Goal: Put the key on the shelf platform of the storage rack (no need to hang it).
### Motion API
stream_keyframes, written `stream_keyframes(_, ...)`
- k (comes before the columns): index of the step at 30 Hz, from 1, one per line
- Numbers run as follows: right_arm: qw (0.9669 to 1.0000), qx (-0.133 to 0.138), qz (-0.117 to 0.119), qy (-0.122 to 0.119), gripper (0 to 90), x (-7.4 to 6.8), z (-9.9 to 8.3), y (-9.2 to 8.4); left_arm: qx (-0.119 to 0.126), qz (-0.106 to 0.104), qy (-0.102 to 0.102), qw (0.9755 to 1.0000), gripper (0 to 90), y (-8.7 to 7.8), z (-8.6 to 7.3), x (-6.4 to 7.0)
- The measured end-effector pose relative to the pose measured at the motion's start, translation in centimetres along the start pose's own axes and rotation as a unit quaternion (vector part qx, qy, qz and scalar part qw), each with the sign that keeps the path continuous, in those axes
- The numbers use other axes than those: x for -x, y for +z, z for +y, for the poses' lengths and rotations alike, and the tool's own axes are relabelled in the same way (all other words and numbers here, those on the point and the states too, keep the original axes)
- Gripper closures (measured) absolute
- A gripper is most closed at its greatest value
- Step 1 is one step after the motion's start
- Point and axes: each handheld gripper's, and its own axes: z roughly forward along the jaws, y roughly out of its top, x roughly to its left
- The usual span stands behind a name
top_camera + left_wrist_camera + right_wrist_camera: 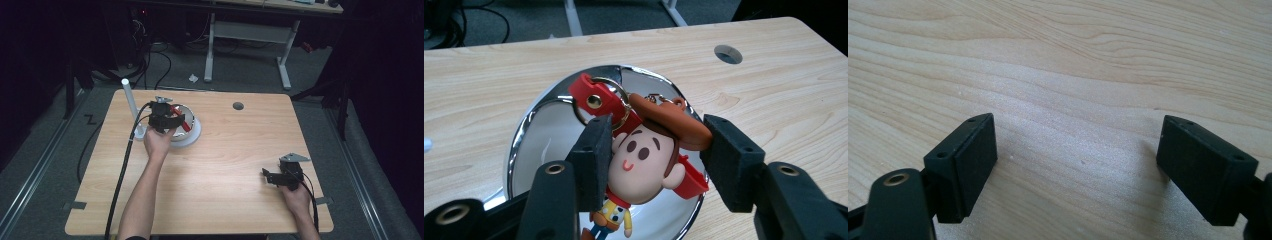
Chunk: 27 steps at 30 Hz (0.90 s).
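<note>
High view, left forearm stretched forward, left gripper (170, 120) over metal bowl (192, 131), fingers (593, 160) apart around cowboy keychain (649, 160); right gripper (272, 176) low over surface (235, 165), fingers spread, nothing between.

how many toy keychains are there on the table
1. The cowboy keychain lies in the shiny bowl at the table's far left, between the left gripper's open fingers. More could hide under it.

toy figure (644, 165) legs cut off | bowl (539, 130) base hidden, perhaps white
</note>
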Motion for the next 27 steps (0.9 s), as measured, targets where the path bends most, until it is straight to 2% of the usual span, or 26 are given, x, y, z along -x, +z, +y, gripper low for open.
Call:
stream_keyframes(1,1.0000,0.000,0.000,0.000,16.2,0.0,0.0,0.0,0.000,-0.002,0.008,1.0000,47.7,0.1,0.0,-0.2)
stream_keyframes(2,1.0000,0.000,0.000,0.000,16.3,0.0,0.0,0.0,0.002,0.004,0.000,1.0000,47.7,0.3,-0.1,-0.2)
stream_keyframes(5,1.0000,0.000,0.000,0.000,16.2,0.0,0.0,0.0,0.001,0.007,0.009,0.9999,47.6,0.6,-0.1,-0.6)
stream_keyframes(8,1.0000,0.000,0.000,0.000,16.3,0.0,0.0,0.0,0.001,0.016,0.004,0.9999,47.5,0.8,-0.2,-0.7)
stream_keyframes(9,1.0000,0.000,0.000,0.000,16.3,0.0,0.0,0.0,0.000,0.014,0.014,0.9998,47.5,0.9,-0.2,-0.8)
stream_keyframes(11,1.0000,0.000,0.000,0.000,16.2,0.0,0.0,0.0,0.001,0.020,0.010,0.9998,47.4,1.1,-0.3,-0.8)
stream_keyframes(12,1.0000,0.000,0.000,0.000,16.3,0.0,0.0,0.0,0.001,0.020,0.016,0.9997,47.3,1.2,-0.3,-0.9)
stream_keyframes(14,1.0000,0.000,0.000,0.000,16.3,0.0,0.0,0.0,0.009,0.033,0.019,0.9993,47.2,1.6,-0.6,-1.1)
stream_keyframes(15,1.0000,0.000,0.000,0.000,16.3,0.0,0.0,0.0,0.009,0.033,0.030,0.9990,47.5,1.7,-0.6,-1.3)
stream_keyframes(16,1.0000,0.000,0.000,0.000,16.3,0.0,0.0,0.0,0.010,0.038,0.027,0.9988,47.5,1.9,-0.7,-1.4)
stream_keyframes(18,1.0000,0.000,0.000,0.000,16.2,0.0,0.0,0.0,0.011,0.043,0.037,0.9983,49.0,2.0,-0.8,-1.7)
stream_keyframes(20,1.0000,0.000,0.000,0.001,16.3,0.0,0.0,0.0,0.007,0.048,0.031,0.9983,48.8,2.1,-0.9,-1.6)
stream_keyframes(23,1.0000,0.000,0.000,0.000,16.3,0.0,0.0,0.0,0.002,0.037,0.035,0.9987,48.7,1.9,-0.9,-1.6)
stream_keyframes(25,1.0000,0.000,0.000,0.000,16.3,0.0,0.0,0.0,0.002,0.031,0.031,0.9990,43.0,1.6,-0.9,-1.3)
stream_keyframes(27,1.0000,0.000,0.000,0.000,16.3,0.0,0.0,0.0,0.002,0.027,0.033,0.9991,41.5,1.3,-0.7,-1.2)
